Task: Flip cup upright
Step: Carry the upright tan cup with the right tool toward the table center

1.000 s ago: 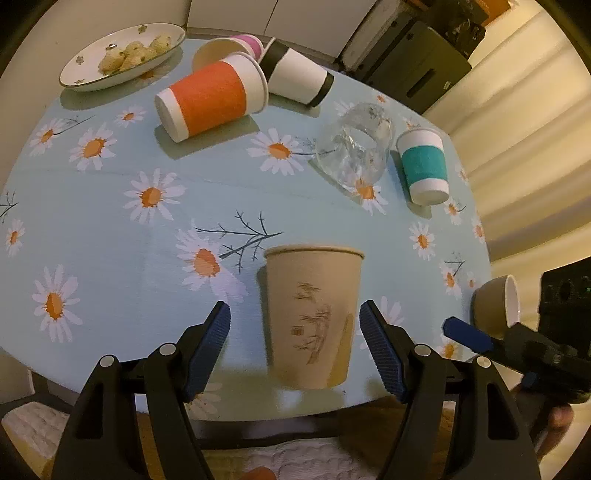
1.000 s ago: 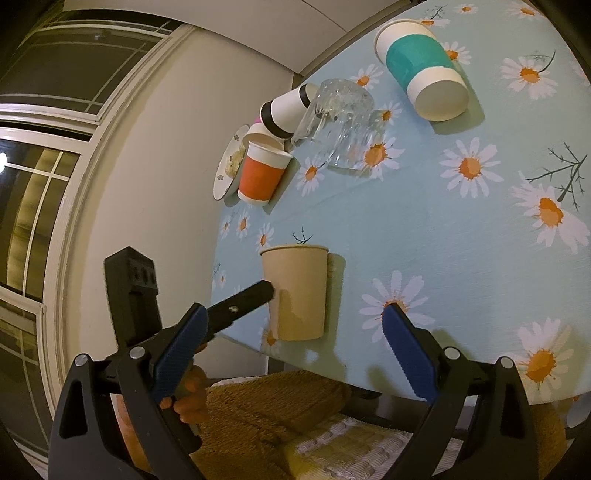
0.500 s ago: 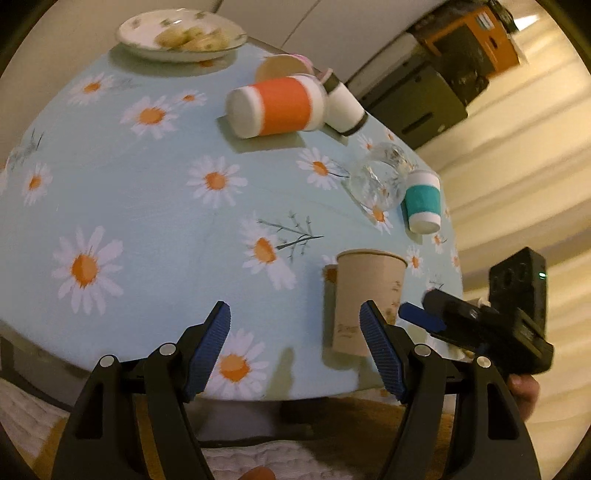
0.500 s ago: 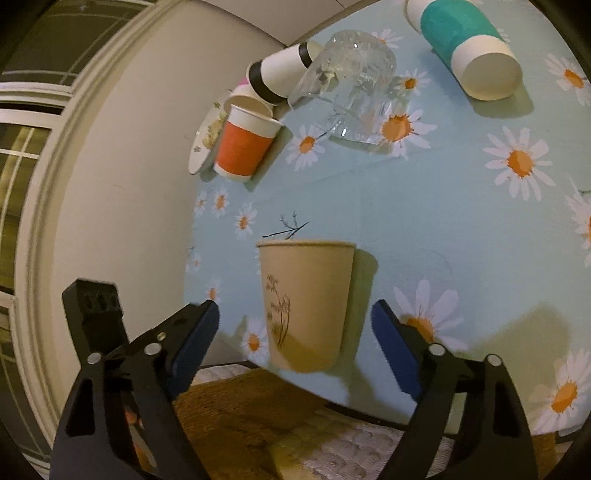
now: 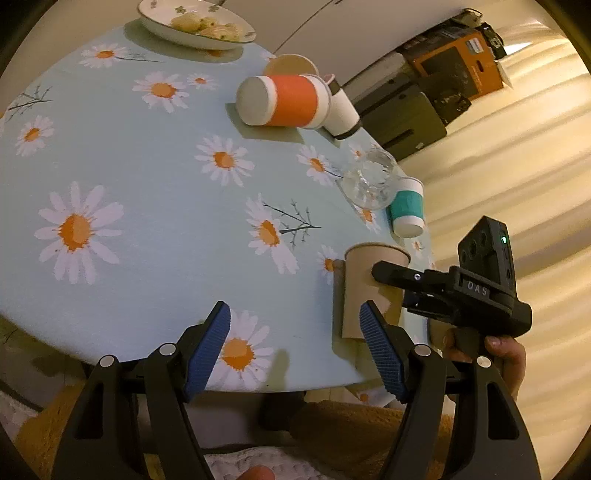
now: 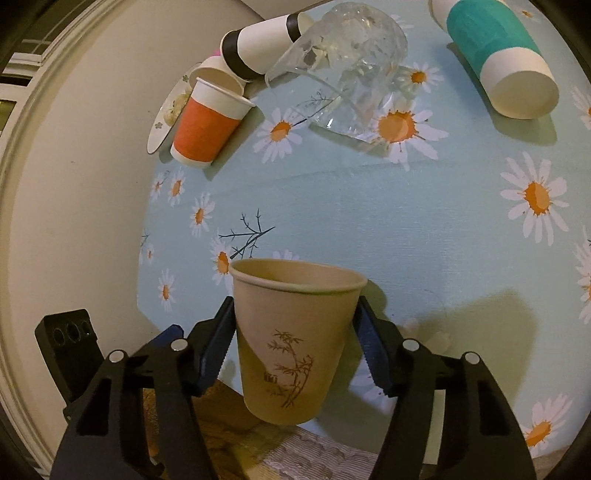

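A tan paper cup [image 6: 291, 343] with a bamboo print stands upright at the table's near edge. My right gripper [image 6: 295, 343] is shut on the tan cup, its blue pads pressed on both sides. In the left wrist view the tan cup [image 5: 364, 295] stands at the right, with the right gripper's arm across it. My left gripper [image 5: 295, 347] is open and empty, to the left of the cup, over the table edge.
On the daisy tablecloth [image 5: 147, 206] lie an orange cup [image 5: 291, 101], a white cup with a black band [image 5: 341, 118], a glass [image 5: 369, 181] and a teal cup [image 5: 406, 210], all on their sides. A plate of food [image 5: 195, 26] sits at the back.
My right gripper moved in around the tan cup and closed on it. My left gripper swung away to the left, off the cup.
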The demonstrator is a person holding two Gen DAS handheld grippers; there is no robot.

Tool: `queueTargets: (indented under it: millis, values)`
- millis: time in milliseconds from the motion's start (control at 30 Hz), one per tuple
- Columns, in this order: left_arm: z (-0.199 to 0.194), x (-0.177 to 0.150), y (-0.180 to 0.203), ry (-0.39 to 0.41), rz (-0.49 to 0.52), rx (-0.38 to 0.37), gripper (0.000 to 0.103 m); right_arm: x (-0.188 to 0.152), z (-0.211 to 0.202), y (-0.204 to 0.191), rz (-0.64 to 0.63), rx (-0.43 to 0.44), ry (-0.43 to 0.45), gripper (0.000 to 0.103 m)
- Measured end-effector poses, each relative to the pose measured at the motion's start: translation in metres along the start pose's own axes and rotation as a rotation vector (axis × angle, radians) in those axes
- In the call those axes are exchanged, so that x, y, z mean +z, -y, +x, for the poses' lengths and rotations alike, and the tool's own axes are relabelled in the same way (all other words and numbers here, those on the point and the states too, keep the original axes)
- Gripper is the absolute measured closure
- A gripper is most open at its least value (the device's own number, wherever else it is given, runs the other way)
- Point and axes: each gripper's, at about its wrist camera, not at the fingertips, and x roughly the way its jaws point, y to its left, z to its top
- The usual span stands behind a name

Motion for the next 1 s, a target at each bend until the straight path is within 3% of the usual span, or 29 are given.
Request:
queueTargets:
  millis: [333, 600, 667, 1000]
  values:
    - [-0.001, 0.001, -0.004, 0.008, 0.007, -0.047, 0.032, -0.005, -0.011, 0.003, 0.017, 0.02, 0.022, 0.04]
    - [-0.009, 0.001, -0.014, 0.025, -0.023, -0.089, 0.032, -0.019, -0.034, -0.011, -0.025, 0.069, 0.132, 0.04]
    - [-0.013, 0.001, -0.018, 0.036, -0.03, -0.097, 0.032, -0.026, -0.041, -0.019, -0.053, 0.073, 0.18, 0.04]
    - [-0.035, 0.004, -0.038, 0.11, -0.061, -0.072, 0.032, -0.08, -0.066, -0.079, -0.364, -0.112, 0.587, 0.04]
